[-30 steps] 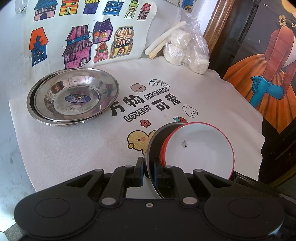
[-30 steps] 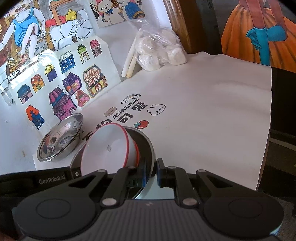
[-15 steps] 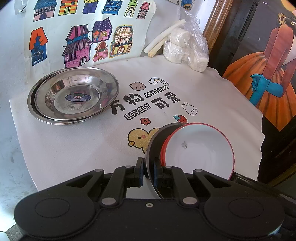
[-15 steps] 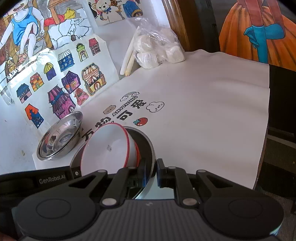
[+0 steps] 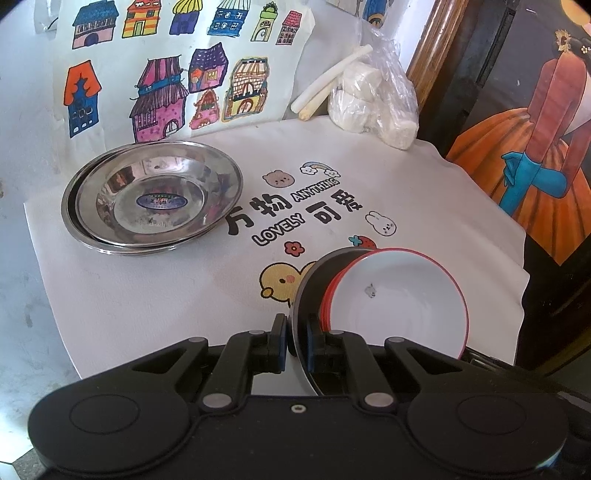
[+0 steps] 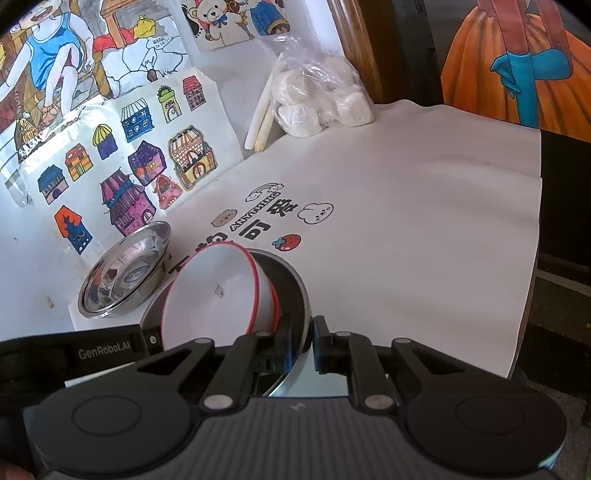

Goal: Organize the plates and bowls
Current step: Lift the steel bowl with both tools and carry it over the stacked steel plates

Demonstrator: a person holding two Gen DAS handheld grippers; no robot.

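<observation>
Currently you hold the steel bowl (image 5: 308, 291), with the red-rimmed white bowls (image 5: 399, 295) nested inside, over the surface (image 5: 147, 295), left claw (image 5: 295, 345) and right claw (image 6: 301, 341) each clamped on its rim; next, judge a spot beside the steel plates (image 5: 151, 195) and lower it level.

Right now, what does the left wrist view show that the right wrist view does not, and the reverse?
Only the left wrist view shows the left gripper shut on the steel plate's rim, and the yellow duck print.

Only the right wrist view shows the right gripper shut on the same plate's opposite rim, the teddy bear drawing and the left gripper's labelled body.

Both show the red-rimmed white bowls on that plate, the stacked steel plates, the bagged white lumps and the house drawings.
</observation>
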